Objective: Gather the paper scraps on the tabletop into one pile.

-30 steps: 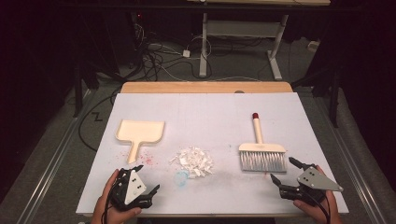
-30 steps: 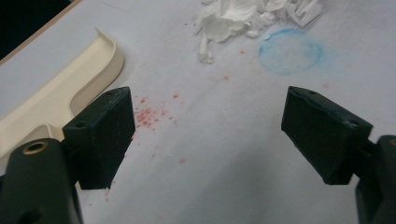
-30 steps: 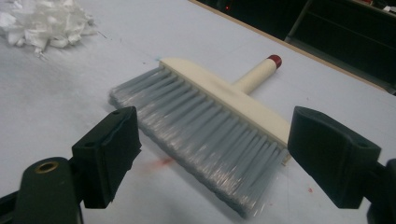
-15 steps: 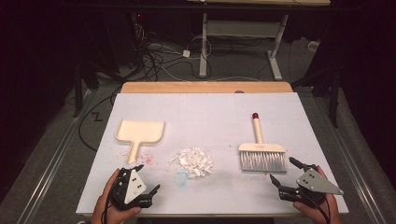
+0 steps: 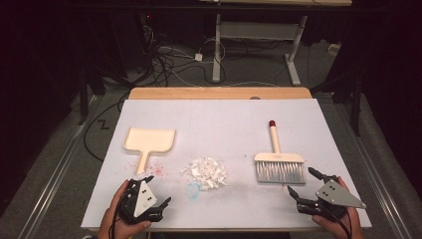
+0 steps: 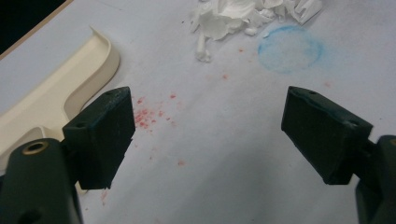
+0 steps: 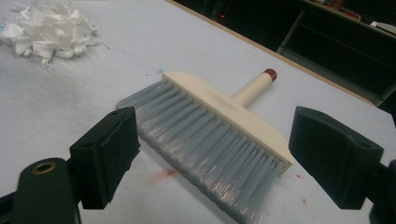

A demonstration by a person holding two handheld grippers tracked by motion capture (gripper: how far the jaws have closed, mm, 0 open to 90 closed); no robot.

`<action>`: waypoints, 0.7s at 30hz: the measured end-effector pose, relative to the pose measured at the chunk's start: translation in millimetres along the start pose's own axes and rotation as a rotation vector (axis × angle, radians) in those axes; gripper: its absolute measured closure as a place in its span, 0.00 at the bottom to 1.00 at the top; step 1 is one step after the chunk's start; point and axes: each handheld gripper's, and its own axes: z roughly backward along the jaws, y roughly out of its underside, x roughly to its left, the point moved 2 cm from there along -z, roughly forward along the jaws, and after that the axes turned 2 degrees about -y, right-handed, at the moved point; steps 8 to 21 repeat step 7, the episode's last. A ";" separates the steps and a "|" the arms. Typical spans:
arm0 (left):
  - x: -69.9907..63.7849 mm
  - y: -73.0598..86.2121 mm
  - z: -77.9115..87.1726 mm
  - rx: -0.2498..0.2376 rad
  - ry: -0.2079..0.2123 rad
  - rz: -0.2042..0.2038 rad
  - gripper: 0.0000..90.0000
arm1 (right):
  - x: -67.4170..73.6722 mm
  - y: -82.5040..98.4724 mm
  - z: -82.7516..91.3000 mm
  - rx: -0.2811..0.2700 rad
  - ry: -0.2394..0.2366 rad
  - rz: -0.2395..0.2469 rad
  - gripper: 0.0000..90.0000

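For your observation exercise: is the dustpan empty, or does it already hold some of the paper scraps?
Empty. The dustpan shows a bare cream tray, while the paper scraps lie in a heap on the table beside it, apart from it.

A cream-backed hand brush point(image 5: 278, 162) with grey bristles and a red-tipped handle lies flat, near a cream plastic dustpan point(image 5: 148, 142) and a white paper-scrap pile point(image 5: 205, 172).

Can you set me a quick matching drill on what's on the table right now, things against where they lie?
Things:
1. dustpan
2. brush
3. paper scraps
4. blue ring stain

Places:
A. just ahead of the right gripper
B. middle of the table
C. left side, beyond the left gripper
D. beside the scraps, on their near side

Pairs: 1-C, 2-A, 3-B, 4-D
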 end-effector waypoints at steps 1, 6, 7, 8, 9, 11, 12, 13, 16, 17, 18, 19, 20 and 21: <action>0.0 0.0 -0.3 0.001 0.001 0.000 0.18 | -0.3 0.1 0.2 0.001 -0.001 -0.004 0.19; 0.1 -0.2 -2.2 0.007 0.005 -0.003 0.18 | -1.1 1.6 0.3 0.004 -0.002 -0.001 0.19; -0.2 -0.1 -3.1 0.009 0.008 -0.005 0.18 | -0.7 1.8 0.2 0.006 -0.002 0.001 0.19; -0.2 -0.1 -3.1 0.009 0.008 -0.005 0.18 | -0.7 1.8 0.2 0.006 -0.002 0.001 0.19; -0.2 -0.1 -3.1 0.009 0.008 -0.005 0.18 | -0.7 1.8 0.2 0.006 -0.002 0.001 0.19; -0.2 -0.1 -3.1 0.009 0.008 -0.005 0.18 | -0.7 1.8 0.2 0.006 -0.002 0.001 0.19; -0.2 -0.1 -3.1 0.009 0.008 -0.005 0.18 | -0.7 1.8 0.2 0.006 -0.002 0.001 0.19; -0.2 -0.1 -3.1 0.009 0.008 -0.005 0.18 | -0.7 1.8 0.2 0.006 -0.002 0.001 0.19; -0.2 -0.1 -3.1 0.009 0.008 -0.005 0.18 | -0.7 1.8 0.2 0.006 -0.002 0.001 0.19; -0.2 -0.1 -3.1 0.009 0.008 -0.005 0.18 | -0.7 1.8 0.2 0.006 -0.002 0.001 0.19; -0.2 -0.1 -3.1 0.009 0.008 -0.005 0.18 | -0.7 1.8 0.2 0.006 -0.002 0.001 0.19; -0.2 -0.1 -3.1 0.009 0.008 -0.005 0.18 | -0.7 1.8 0.2 0.006 -0.002 0.001 0.19; -0.2 -0.1 -3.1 0.009 0.008 -0.005 0.18 | -0.7 1.8 0.2 0.006 -0.002 0.001 0.19; -0.2 -0.1 -3.1 0.009 0.008 -0.005 0.18 | -0.7 1.8 0.2 0.006 -0.002 0.001 0.19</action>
